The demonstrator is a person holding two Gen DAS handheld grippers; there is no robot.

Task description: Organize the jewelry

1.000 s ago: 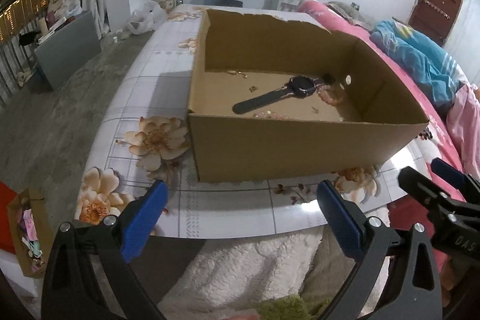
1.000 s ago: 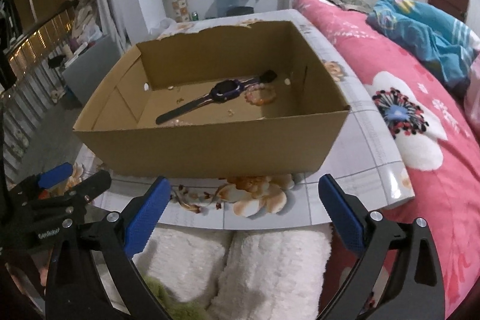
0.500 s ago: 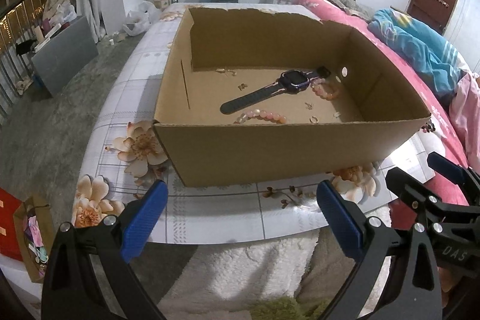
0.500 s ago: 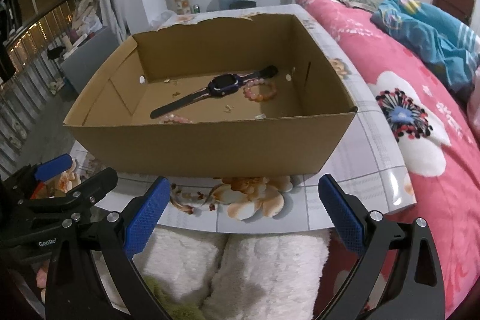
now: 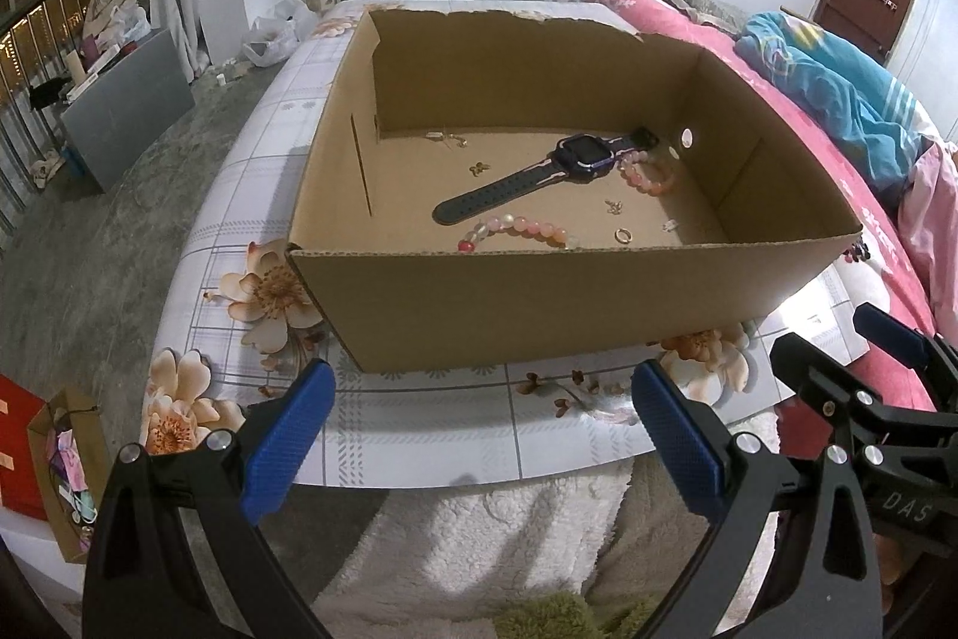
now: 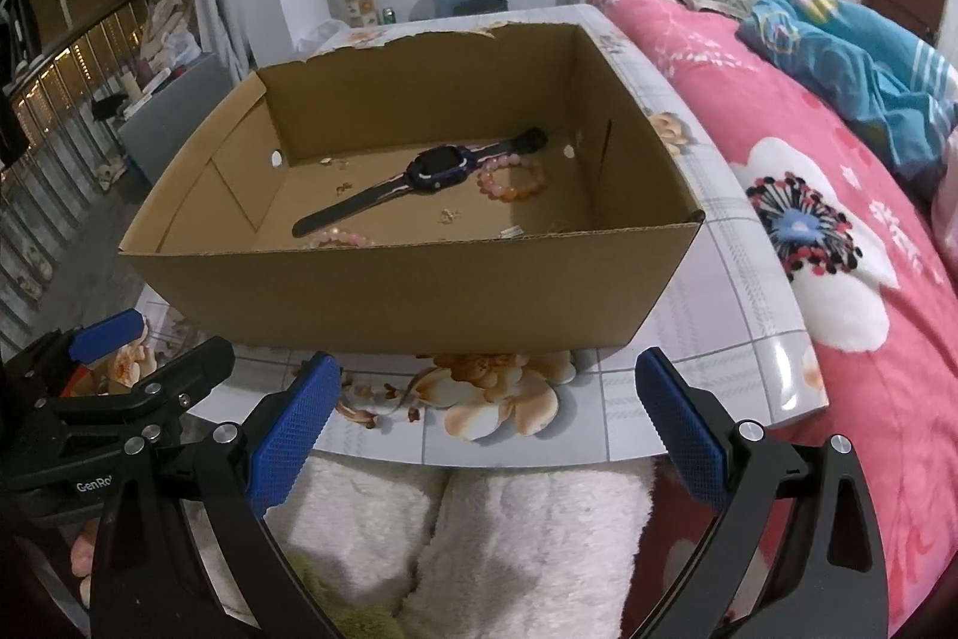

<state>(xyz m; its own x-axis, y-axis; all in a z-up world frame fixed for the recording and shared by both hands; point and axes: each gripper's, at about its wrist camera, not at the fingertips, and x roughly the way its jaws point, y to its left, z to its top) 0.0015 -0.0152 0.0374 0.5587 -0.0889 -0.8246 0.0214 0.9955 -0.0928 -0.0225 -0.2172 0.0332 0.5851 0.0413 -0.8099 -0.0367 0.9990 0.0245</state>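
Open brown cardboard box point(image 5: 539, 297) sits on the floral-print tiled table point(image 5: 419, 417), close to the table's near edge; the box's far rim is torn.

Box contents, all lying flat on the box floor:
- dark smartwatch with purple-edged face and black perforated strap point(image 5: 548, 175), running diagonally from mid-floor toward the far right corner.
- pink-and-orange beaded bracelet point(image 5: 649, 175), touching the watch near its face, by the right wall.
- second pink beaded bracelet point(image 5: 518, 232), close to the near wall, partly hidden by that wall in the right wrist view point(image 6: 338, 239).
- small gold ring point(image 5: 623, 235), just right of the second bracelet.
- several tiny gold pieces point(image 5: 479, 168) scattered on the floor toward the far wall; too small to identify.

Left gripper point(image 5: 479, 435): blue-padded fingers wide apart, nothing between them, held off the table's near edge over white fleece fabric point(image 5: 479, 537).
Right gripper point(image 6: 479, 429): same, spread wide and empty, also at the near edge, just beside the left one.

Pink flowered bedspread point(image 6: 838, 232) lies along the table's right edge.
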